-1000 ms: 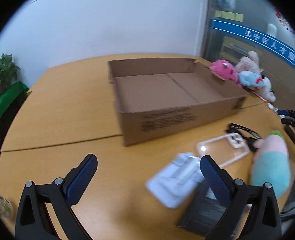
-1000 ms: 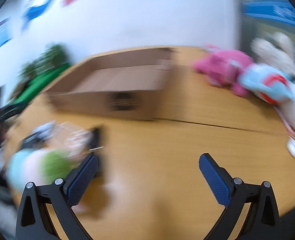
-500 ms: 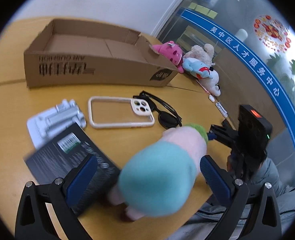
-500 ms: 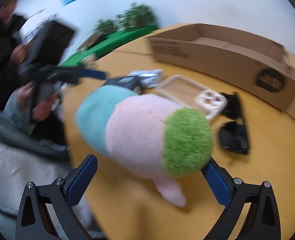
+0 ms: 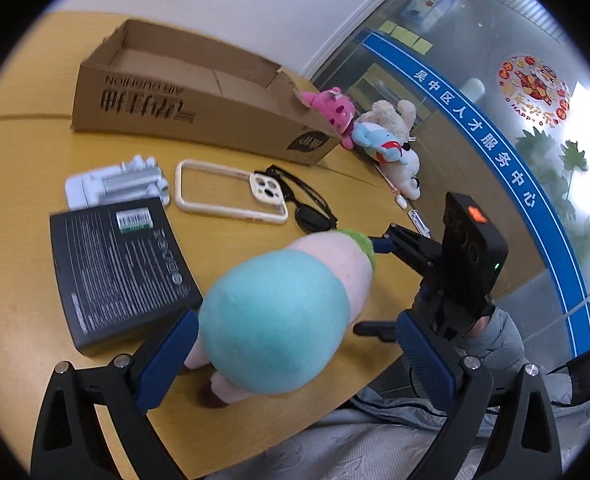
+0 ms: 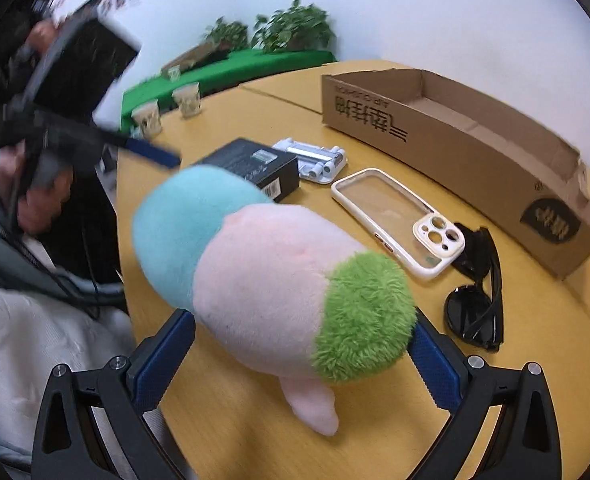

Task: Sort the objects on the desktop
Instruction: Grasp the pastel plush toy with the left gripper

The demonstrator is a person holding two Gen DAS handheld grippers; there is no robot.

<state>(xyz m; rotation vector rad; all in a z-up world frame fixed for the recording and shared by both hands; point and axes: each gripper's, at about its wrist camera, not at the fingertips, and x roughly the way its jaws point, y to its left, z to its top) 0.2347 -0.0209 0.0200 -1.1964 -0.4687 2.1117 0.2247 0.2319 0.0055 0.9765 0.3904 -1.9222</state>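
Worktop [image 5: 23, 168]: a yellow wooden surface carrying every item still to be sorted. Cardboard box [image 5: 199, 92]: an open, shallow carton at the far side; the interior, as far as it shows, holds nothing, so the sorting appears barely begun. Plush toy [image 6: 271, 276]: a teal, pink and green figure lying on the worktop at its near edge, with a gripper at each end. Left gripper [image 5: 295, 364]: fingers spread wide around the teal end, gripping nothing. Right gripper [image 6: 301, 360]: fingers equally wide apart on either side of the green end, likewise holding nothing; whether its pads touch the fur cannot be told. Black box [image 5: 119, 268]: flat, just beside the plush toy. White tray [image 5: 115, 184], clear phone case [image 5: 231, 192] and sunglasses [image 5: 307, 208]: in a row between the plush toy and the cardboard box. Further soft toys [image 5: 375, 136]: a cluster past the carton's right end. All items appear to remain outside the carton.
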